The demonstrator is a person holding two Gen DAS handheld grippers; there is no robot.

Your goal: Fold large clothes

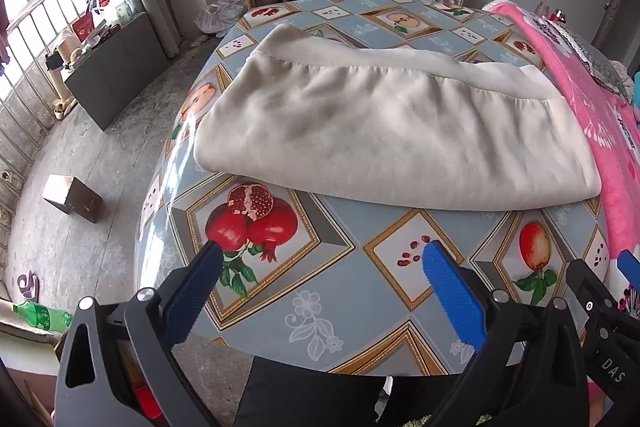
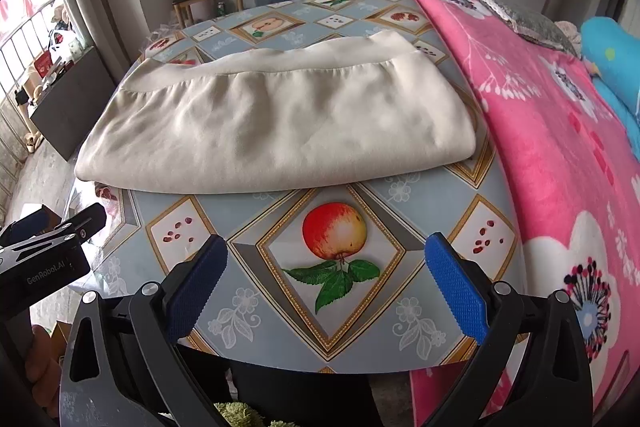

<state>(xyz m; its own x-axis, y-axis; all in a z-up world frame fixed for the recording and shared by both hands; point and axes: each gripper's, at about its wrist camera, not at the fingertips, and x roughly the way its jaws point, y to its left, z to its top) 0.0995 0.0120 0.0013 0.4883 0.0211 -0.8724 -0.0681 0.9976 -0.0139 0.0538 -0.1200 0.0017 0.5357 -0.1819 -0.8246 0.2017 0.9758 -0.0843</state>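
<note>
Fruit-patterned oilcloth covers the desk (image 1: 320,307), where the cream garment (image 1: 392,131) lies folded mid-surface, apparently set down flat. Left gripper (image 1: 322,259) and right gripper (image 2: 326,259) hover near the front edge, jaws spread, holding nothing.

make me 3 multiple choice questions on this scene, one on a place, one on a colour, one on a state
1. Where does the garment lie?
A. on the table
B. on the chair
C. on the floor

2. What colour is the blanket beside the table?
A. green
B. pink
C. brown

3. How do the left gripper and right gripper stand?
A. both shut on the garment
B. one open, one shut
C. both open, holding nothing

Answers:
1 A: the cream garment lies folded on the fruit-print tablecloth.
2 B: the blanket is pink with white flowers.
3 C: each gripper's blue fingers stand wide apart over bare tablecloth, short of the garment.
</note>
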